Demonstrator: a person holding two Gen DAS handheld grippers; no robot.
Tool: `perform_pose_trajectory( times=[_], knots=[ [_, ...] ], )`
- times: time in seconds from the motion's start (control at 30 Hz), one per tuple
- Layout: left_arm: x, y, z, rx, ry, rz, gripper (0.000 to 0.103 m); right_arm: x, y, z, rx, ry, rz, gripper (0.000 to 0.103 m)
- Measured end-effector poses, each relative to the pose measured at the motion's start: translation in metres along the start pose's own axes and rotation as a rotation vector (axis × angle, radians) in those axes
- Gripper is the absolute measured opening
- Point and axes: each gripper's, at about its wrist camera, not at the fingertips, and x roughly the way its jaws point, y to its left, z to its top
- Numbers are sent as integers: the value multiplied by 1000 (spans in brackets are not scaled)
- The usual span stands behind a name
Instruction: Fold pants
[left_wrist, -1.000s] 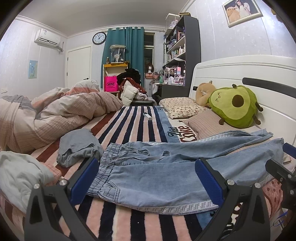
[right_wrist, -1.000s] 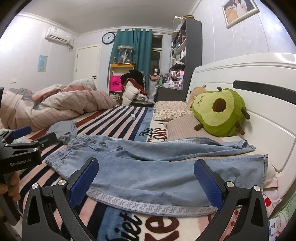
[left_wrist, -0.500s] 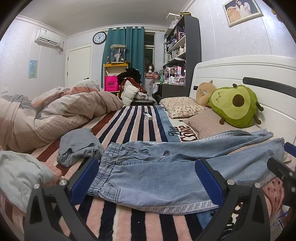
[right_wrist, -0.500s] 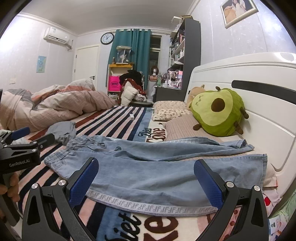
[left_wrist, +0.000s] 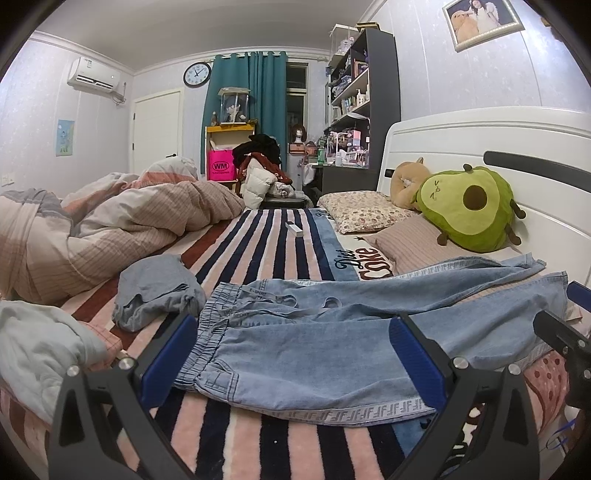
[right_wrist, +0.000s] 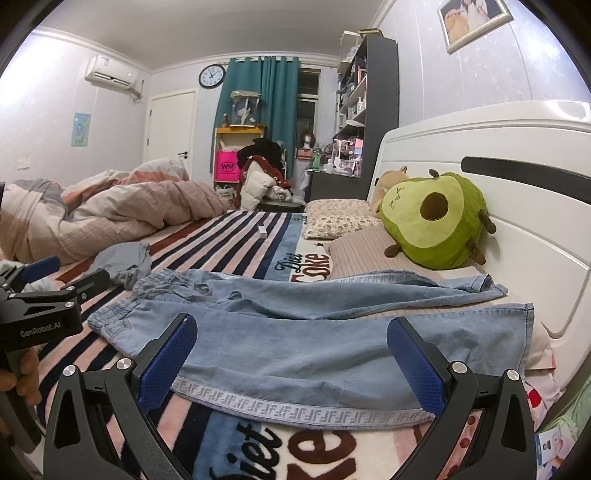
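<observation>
While the bed (left_wrist: 280, 236) is barely shifting in view, the pants (left_wrist: 332, 343) are lying unfolded across its near edge, both the left gripper (left_wrist: 291, 365) and right gripper (right_wrist: 291, 362) hovering wide open, holding nothing, folding not begun.

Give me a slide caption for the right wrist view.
Open right hand-held gripper poised over light blue jeans spread flat on a striped blanket.

Cool, even indoor light fills both fisheye views, with no source visible, soft shadows under the pants (left_wrist: 332, 343) and mild glare on the white headboard (right_wrist: 517, 229), while straight lines bow and corners vignette black.
</observation>
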Motion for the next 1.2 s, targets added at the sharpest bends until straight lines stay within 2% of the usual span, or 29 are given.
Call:
perform_pose_trajectory(
  times=[0.5, 0.8, 0.97, 1.1, 1.2],
  knots=[
    [2, 1, -2, -7, 6, -15, 102, 0, -1, -2, 5, 4, 3, 102],
    [13, 16, -8, 0, 35, -28, 102, 12, -13, -6, 68, 72, 168, 102],
    [42, 50, -29, -59, 144, 15, 102, 28, -38, -12, 56, 135, 140, 102],
    [73, 80, -60, -161, 275, 36, 102, 47, -80, -32, 162, 221, 96, 98],
    [95, 93, -85, -270, 367, -4, 102, 59, -110, -51, 266, 262, 72, 98]
  ],
)
